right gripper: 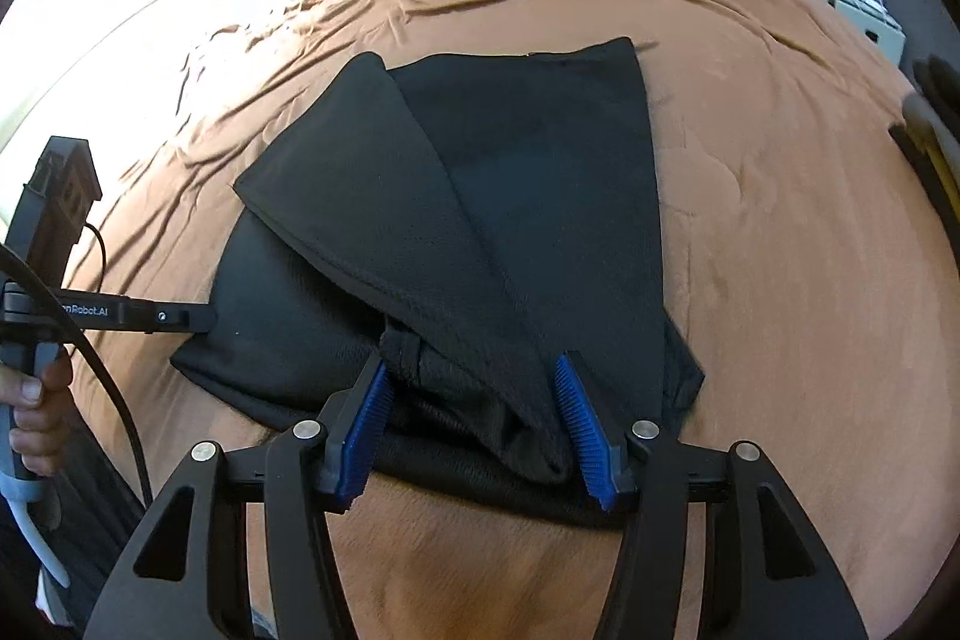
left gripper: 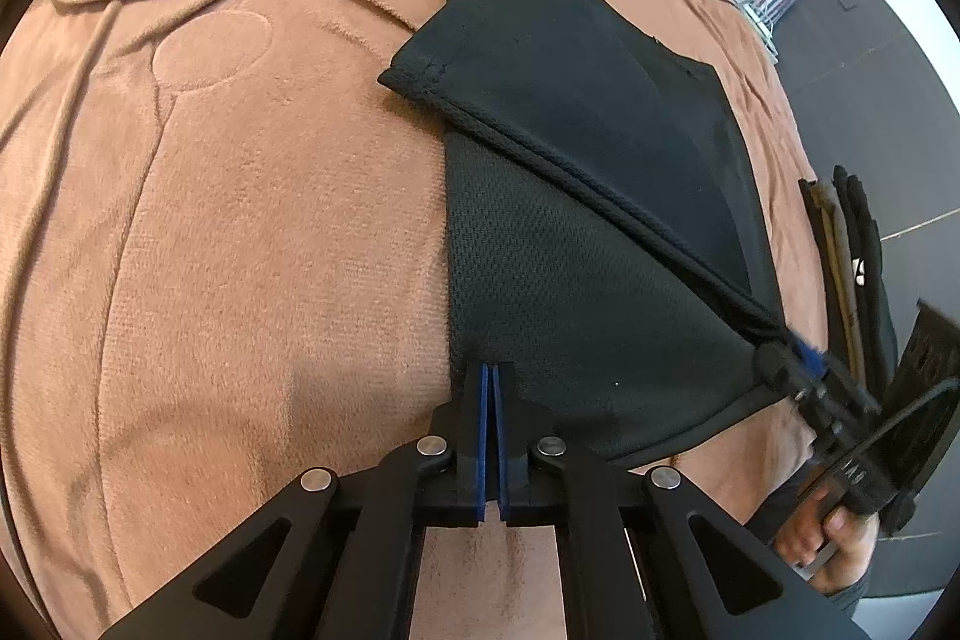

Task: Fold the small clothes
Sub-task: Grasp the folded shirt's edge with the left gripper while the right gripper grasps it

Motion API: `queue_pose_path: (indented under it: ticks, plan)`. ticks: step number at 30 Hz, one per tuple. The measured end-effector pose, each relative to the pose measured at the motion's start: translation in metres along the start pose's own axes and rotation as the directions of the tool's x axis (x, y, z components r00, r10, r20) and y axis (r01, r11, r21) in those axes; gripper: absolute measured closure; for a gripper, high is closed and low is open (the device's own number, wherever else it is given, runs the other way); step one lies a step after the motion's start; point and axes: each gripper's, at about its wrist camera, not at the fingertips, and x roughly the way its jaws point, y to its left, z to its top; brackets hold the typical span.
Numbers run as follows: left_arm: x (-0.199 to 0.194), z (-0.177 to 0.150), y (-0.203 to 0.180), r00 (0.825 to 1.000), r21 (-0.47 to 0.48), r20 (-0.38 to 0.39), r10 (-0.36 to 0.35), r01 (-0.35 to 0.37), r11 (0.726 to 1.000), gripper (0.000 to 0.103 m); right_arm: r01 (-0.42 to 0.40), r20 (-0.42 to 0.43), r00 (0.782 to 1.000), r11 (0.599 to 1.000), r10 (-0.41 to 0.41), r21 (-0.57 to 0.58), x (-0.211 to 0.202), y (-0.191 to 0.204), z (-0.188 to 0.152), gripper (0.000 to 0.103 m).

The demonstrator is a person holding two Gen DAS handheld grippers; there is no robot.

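Garment: black, lies part-folded on the brown blanket of the bed, one flap laid diagonally across it. Left tool pinched tight on the near left edge. Right tool stands half wide around the bunched near corner, pads not pressing. Step: mid-fold. Next likely needs the right tool clamped, then both lifting together. Left tool's body reads "…nRobot.AI".

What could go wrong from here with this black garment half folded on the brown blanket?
The right claw stands open around the bunched corner of the black garment; if it lifts without closing, the folded flap may fall back. The left claw is shut at the garment's edge, and a pull there could drag the lower layer and wrinkle the brown blanket, skewing the fold.
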Motion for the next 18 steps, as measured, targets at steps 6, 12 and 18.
queue_pose_path:
  ticks: [6, 12, 18]
  plan:
    - [0.002, 0.001, -0.002, 1.0, -0.001, -0.003, 0.003, -0.003, 1.0, 0.1, -0.041, 0.029, 0.999, 0.998, 0.04, 0.049, -0.008, -0.019, 0.015, 0.065]
    - [0.002, 0.002, -0.001, 1.0, -0.009, -0.003, -0.002, 0.002, 1.0, 0.1, -0.107, 0.044, 0.994, 0.993, 0.105, 0.043, -0.015, -0.019, 0.007, 0.064]
    - [0.001, 0.003, 0.002, 1.0, -0.012, -0.003, -0.007, 0.007, 1.0, 0.1, -0.063, 0.009, 0.998, 0.997, 0.064, -0.033, -0.007, -0.005, 0.001, 0.049]
